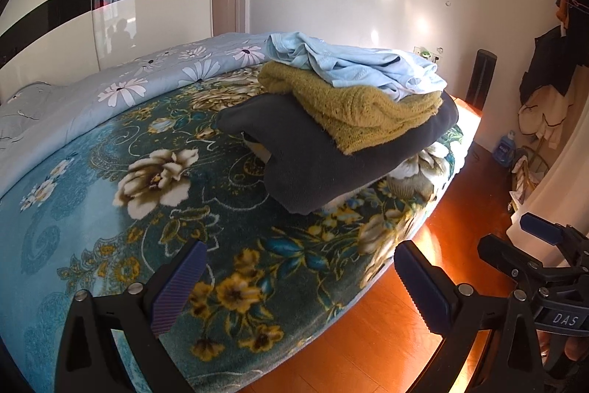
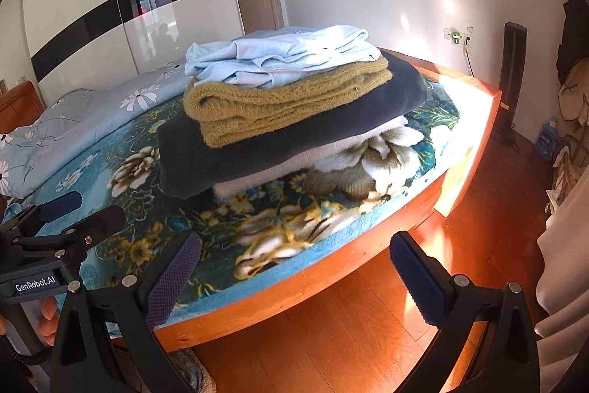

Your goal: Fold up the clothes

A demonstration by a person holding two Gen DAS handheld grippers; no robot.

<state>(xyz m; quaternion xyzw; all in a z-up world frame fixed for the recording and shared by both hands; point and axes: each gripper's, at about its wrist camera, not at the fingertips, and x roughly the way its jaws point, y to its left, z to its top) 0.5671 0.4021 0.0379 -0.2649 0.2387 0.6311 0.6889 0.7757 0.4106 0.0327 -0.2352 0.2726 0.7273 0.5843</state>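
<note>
A stack of folded clothes lies on the bed's floral blanket. A light blue garment is on top, over a mustard knit sweater, a dark grey garment and a white one at the bottom. The stack also shows in the right wrist view: blue garment, sweater, grey garment. My left gripper is open and empty, short of the stack near the bed's front edge. My right gripper is open and empty over the bed's edge and the floor.
A pale blue daisy duvet lies at the bed's far left. The bed frame is orange wood over a wooden floor. A wardrobe, a black tower heater and hanging clothes line the walls.
</note>
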